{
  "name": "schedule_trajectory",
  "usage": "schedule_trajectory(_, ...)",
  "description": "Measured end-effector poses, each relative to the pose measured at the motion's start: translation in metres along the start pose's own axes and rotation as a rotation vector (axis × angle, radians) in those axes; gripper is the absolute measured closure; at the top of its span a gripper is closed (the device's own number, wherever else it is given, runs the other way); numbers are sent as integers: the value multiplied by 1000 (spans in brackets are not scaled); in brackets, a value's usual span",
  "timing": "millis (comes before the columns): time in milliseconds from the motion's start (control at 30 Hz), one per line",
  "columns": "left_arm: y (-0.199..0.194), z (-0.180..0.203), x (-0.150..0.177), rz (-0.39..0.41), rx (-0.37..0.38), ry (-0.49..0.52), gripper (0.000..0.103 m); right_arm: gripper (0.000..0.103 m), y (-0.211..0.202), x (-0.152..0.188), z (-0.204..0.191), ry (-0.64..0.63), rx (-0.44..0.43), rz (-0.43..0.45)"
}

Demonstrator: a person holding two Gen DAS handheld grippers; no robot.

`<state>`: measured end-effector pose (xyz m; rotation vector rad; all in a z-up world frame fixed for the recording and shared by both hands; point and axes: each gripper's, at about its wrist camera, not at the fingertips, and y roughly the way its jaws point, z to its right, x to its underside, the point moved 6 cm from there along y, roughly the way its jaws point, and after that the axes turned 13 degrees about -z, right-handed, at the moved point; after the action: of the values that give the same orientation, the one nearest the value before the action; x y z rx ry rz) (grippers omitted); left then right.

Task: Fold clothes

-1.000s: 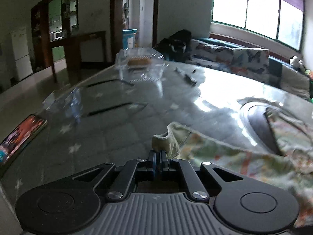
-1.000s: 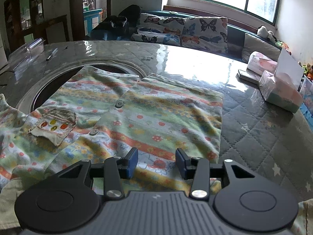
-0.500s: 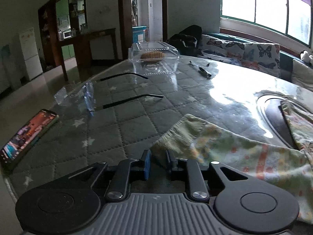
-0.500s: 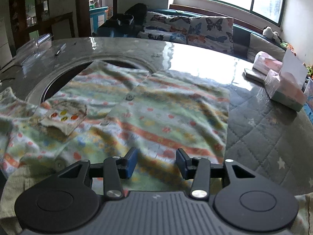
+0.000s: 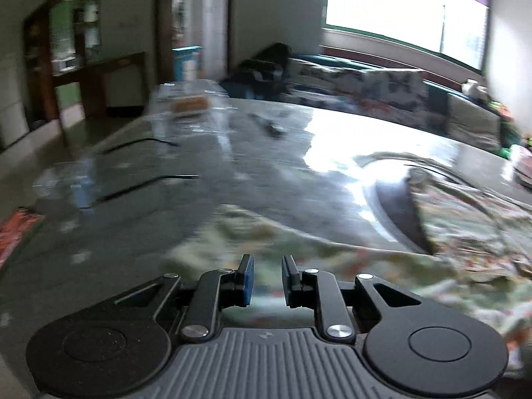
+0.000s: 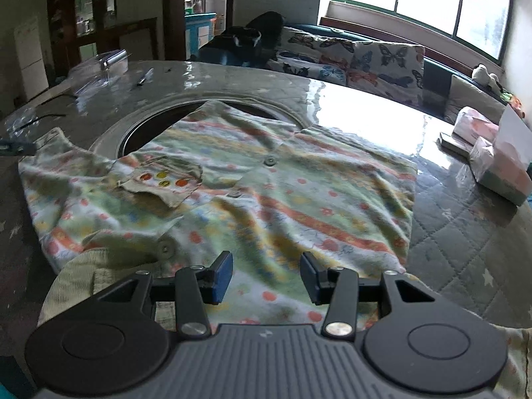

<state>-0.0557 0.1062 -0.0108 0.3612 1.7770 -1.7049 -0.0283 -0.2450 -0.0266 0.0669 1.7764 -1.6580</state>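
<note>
Quilted table (image 5: pixel 139 232) fills my blurred left view, where my left gripper (image 5: pixel 267 281) hovers over the shirt's sleeve, fingers parted and empty. From my right view, the striped shirt (image 6: pixel 266 199) lies spread flat across the table, my right gripper (image 6: pixel 266 277) wide apart above its collar end, grasping nothing.

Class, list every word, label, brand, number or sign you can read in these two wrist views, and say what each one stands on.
None can be read.
Tissue packs at the table's right edge: any printing too small to read.
Phone at the table's left edge: screen blurred, nothing legible.
Shirt: printed dots and flowers only, no lettering.
Left gripper and right gripper: one small emblem on each body, no readable text.
</note>
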Motion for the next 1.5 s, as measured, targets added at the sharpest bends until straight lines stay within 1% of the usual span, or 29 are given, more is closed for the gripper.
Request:
schedule_trajectory(100, 7, 31, -2, -3, 60, 62, 83, 58, 0, 4, -2, -6, 2, -12)
schedule_trajectory(200, 15, 50, 0, -14, 73, 112, 83, 58, 0, 8, -1, -5, 3, -20)
schedule_trajectory(300, 27, 53, 2, -30, 59, 129, 82, 55, -1, 10, 0, 1, 4, -21)
schedule_trajectory(367, 32, 48, 0, -11, 34, 146, 80, 53, -2, 12, 1, 5, 5, -22)
schedule_trajectory(467, 38, 38, -7, 4, -3, 156, 80, 53, -4, 14, 3, 11, 6, -22)
schedule_trajectory(567, 41, 33, -12, -1, -36, 153, 79, 54, -8, 16, 3, 12, 2, -17)
schedule_trajectory(600, 40, 32, -13, -9, -39, 147, 79, 54, -12, 21, 2, 6, -5, -9)
schedule_trajectory(700, 36, 37, -12, -21, -27, 145, 78, 55, -25, 20, -11, -32, -44, 17)
schedule_trajectory(767, 30, 44, -9, -18, -3, 158, 74, 55, -34, 21, -20, -64, -75, 33)
schedule_trajectory(867, 16, 60, -4, -8, 53, 188, 72, 55, -43, 24, -39, -123, -136, 34)
schedule_trajectory(900, 10, 66, -2, -3, 78, 200, 72, 56, -45, 26, -45, -144, -158, 31)
schedule_trajectory(967, -2, 80, 2, 7, 139, 230, 68, 56, -43, 31, -53, -177, -170, 12)
schedule_trajectory(1000, -8, 87, 5, 9, 170, 249, 68, 61, -42, 33, -57, -194, -176, 3)
schedule_trajectory(1100, -25, 111, 15, 14, 258, 326, 64, 63, -39, 41, -69, -243, -194, -25)
schedule_trajectory(1200, -39, 137, 25, 6, 344, 391, 64, 64, -33, 44, -80, -265, -198, -41)
schedule_trajectory(1233, -42, 144, 28, 3, 369, 410, 64, 67, -32, 45, -81, -266, -188, -39)
schedule_trajectory(1267, -45, 152, 32, -1, 396, 436, 64, 72, -33, 44, -80, -259, -184, -34)
schedule_trajectory(1300, -48, 159, 37, -4, 417, 462, 64, 75, -34, 44, -79, -253, -180, -29)
schedule_trajectory(1400, -56, 176, 51, -13, 461, 539, 64, 83, -37, 42, -75, -233, -168, -15)
schedule_trajectory(1500, -62, 188, 66, -24, 495, 601, 64, 86, -40, 40, -72, -214, -157, 0)
